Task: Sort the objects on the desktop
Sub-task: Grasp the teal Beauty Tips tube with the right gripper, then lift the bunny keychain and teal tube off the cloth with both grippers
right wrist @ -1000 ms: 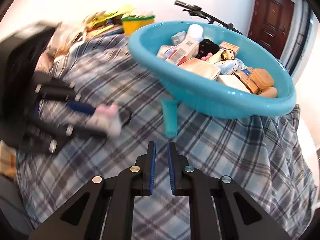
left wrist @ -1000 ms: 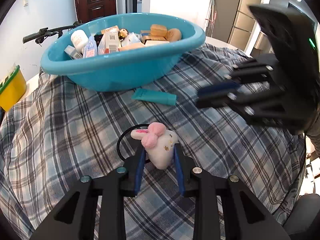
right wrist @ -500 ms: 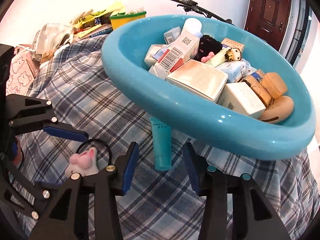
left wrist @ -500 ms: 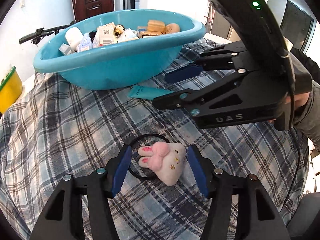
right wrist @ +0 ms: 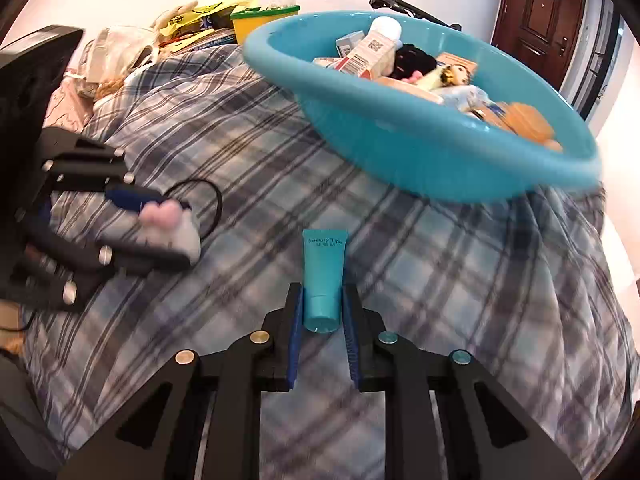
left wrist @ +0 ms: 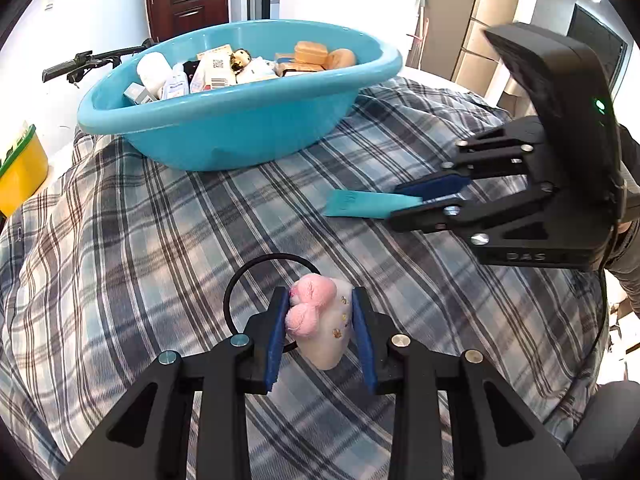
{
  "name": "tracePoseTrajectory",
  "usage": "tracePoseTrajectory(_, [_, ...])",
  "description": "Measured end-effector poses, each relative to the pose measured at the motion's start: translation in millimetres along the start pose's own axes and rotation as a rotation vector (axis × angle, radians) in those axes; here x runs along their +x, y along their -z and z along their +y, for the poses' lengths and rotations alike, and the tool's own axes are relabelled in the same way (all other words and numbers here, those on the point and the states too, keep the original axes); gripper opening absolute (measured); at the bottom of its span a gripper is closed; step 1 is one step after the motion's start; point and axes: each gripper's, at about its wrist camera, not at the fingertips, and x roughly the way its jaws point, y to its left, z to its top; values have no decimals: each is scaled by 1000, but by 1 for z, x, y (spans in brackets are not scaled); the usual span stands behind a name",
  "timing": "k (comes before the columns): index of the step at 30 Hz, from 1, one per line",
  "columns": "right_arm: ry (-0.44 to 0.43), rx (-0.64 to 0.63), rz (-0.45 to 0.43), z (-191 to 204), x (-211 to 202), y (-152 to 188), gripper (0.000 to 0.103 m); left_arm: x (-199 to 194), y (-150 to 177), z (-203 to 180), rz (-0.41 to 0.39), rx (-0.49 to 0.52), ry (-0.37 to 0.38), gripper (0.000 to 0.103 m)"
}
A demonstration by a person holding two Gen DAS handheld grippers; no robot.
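My right wrist view is smeared, so the box labels in the glossy teal basin (right wrist: 420,152) stay unreadable. My left gripper (left wrist: 320,334) has just closed its jaws onto the soft white plush with pink pompoms (left wrist: 320,326), over a thin black loop (left wrist: 240,280) on the plaid cloth (left wrist: 140,248). My right gripper (right wrist: 322,322) has likewise just closed on the smooth teal tube (right wrist: 324,276), cap end pinched, crimped end toward the basin
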Motion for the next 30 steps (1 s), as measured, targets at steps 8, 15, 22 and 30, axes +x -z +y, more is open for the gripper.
tracePoseTrajectory(8, [1, -29, 9, 11, -16, 21, 18, 4, 12, -10, 15, -37, 25, 34])
tracePoseTrajectory(15, [-11, 8, -6, 9, -3, 16, 18, 9, 13, -12, 19, -30, 16, 34])
tracePoseTrajectory(22, [0, 5, -13, 13, 4, 12, 18, 9, 13, -11, 20, -29, 9, 34])
tracePoseTrajectory(30, [76, 119, -11, 6, 0, 15, 18, 3, 17, -12, -30, -62, -140, 33])
